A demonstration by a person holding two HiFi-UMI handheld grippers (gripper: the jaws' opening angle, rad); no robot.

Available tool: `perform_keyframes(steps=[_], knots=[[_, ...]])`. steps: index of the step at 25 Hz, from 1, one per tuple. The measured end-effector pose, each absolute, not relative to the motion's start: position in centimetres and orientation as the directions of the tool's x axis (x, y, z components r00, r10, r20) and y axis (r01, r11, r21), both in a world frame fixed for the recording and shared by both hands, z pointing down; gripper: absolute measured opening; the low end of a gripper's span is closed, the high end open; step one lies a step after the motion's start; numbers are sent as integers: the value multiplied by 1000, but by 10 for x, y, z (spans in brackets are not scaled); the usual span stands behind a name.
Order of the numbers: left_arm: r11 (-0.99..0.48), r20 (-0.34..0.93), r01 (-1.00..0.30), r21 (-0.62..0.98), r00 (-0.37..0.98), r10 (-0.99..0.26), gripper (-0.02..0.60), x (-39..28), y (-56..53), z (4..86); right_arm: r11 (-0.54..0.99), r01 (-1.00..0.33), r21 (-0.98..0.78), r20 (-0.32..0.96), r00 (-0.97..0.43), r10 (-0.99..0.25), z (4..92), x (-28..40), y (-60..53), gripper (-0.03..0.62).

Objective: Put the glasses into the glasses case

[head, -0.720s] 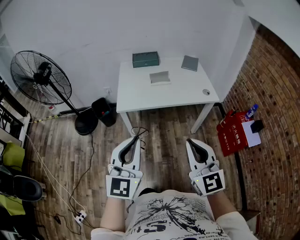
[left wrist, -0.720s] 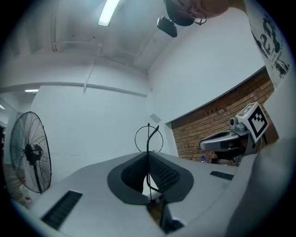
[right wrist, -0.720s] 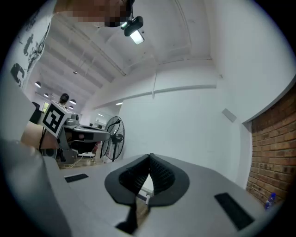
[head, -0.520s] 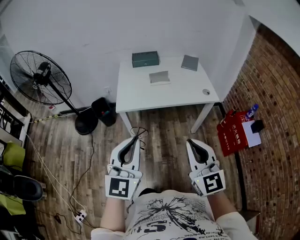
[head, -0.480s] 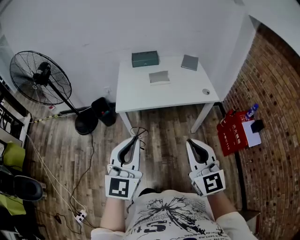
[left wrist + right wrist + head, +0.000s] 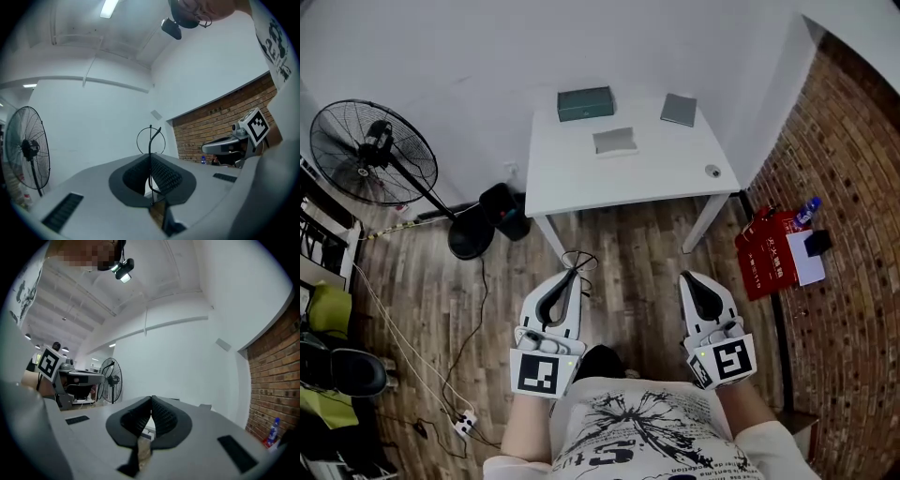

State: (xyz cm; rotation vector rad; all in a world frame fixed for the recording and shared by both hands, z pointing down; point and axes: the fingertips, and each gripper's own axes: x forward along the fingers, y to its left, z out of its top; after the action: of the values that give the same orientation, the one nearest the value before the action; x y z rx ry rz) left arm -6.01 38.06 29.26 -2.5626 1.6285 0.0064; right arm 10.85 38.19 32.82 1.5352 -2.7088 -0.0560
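Observation:
My left gripper is shut on thin wire-framed glasses, held over the wooden floor well short of the white table. In the left gripper view a round lens ring and a dark temple of the glasses stick up from between the closed pads. My right gripper is shut with nothing in it. On the table lie a dark green box-like case at the back, a pale grey flat case in the middle and a grey square item at the back right.
A standing fan and a black bin are left of the table. Red boxes with a blue bottle lean by the brick wall on the right. Cables and a power strip lie on the floor at left. A small round object sits near the table's right edge.
The table sits a little higher and further left in the head view. Both grippers stay shut and low in front of me; the right one has shifted slightly right.

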Motion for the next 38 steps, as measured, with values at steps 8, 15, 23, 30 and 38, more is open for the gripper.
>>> perform_keyframes(steps=[8,15,23,30,38], knots=[[-436,-43,-897,-70,439,-897,17,-70,318,308,503,-861,73,29,-502,-864,338,101,320,14],[-484,-81,-873,-63,488,-869,17,-83,210,300,470,-876,113,48,-467,-883,335,81,223,14],[-536,-97,-842,-63,540,-836,17,-118,48,282,415,-890,187,53,-413,-909,314,47,71,14],[-578,-73,-814,-53,581,-811,17,-133,-59,292,385,-906,178,63,-380,-923,317,28,-34,15],[-575,-18,-815,-71,577,-817,17,-127,-131,330,402,-904,148,113,-388,-915,345,31,-109,15]])
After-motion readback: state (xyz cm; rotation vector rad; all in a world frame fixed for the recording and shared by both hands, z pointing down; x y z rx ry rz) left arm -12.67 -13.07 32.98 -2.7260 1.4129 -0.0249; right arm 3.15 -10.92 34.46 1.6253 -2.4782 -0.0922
